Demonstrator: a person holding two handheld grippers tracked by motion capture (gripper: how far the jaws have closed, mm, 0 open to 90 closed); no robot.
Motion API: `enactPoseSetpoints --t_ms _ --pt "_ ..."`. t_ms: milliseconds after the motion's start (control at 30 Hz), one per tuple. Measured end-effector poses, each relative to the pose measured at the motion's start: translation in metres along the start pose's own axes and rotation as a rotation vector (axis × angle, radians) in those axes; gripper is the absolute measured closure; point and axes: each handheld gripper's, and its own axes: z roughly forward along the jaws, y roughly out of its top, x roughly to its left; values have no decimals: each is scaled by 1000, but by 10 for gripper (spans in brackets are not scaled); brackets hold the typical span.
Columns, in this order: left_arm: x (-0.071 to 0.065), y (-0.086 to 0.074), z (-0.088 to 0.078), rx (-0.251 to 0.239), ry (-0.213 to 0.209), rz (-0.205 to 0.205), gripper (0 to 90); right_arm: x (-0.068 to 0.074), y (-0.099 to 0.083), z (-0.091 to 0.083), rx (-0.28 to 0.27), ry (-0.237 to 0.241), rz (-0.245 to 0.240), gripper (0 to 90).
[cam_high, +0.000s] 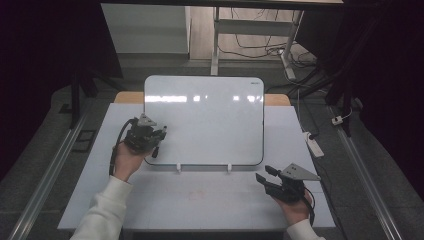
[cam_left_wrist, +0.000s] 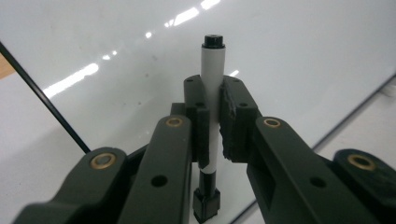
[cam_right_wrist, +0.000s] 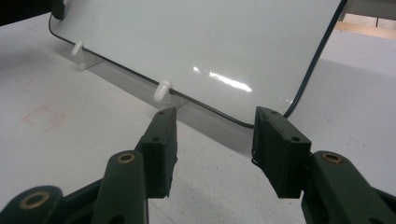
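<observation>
Left gripper (cam_left_wrist: 212, 126) clamped on a marker (cam_left_wrist: 213, 74) — held at the whiteboard (cam_high: 210, 120), lower-left corner. Right gripper (cam_right_wrist: 210, 144) jaws apart, empty, near the board's bottom-right edge, white clips (cam_right_wrist: 162, 91) just ahead. White table (cam_high: 200, 200); dark room, cables behind.

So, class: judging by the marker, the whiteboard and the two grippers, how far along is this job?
Done: the left gripper is shut on the marker, in front of the whiteboard. In hand: the right gripper is open near the board's lower corner. Left: the board shows no writing.
</observation>
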Motion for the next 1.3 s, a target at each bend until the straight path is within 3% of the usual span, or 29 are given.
enactPoseSetpoints --t_ms 100,300,500,800,900,1000,1100,1300 --pt "3 1 7 3 0 -11 811 0 -1 1 4 -2 2 496" --pt "0 4 21 29 35 19 807 -1 -3 3 14 -6 3 495" --pt "-3 6 22 27 56 48 794 -2 -3 3 15 -8 4 495" --pt "-10 7 16 -16 68 87 616 -3 -4 4 17 -10 1 490" --pt "-12 5 8 -51 48 89 529 -4 -5 4 20 -12 -3 485" --pt "-12 -2 -2 -98 -4 66 468 -6 -6 4 23 -13 -26 486" --pt "-9 -14 -12 -138 -74 29 415 -9 -7 3 20 2 -38 505" --pt "-9 -41 -30 -170 -135 -7 349 -14 -8 2 24 21 -63 462"
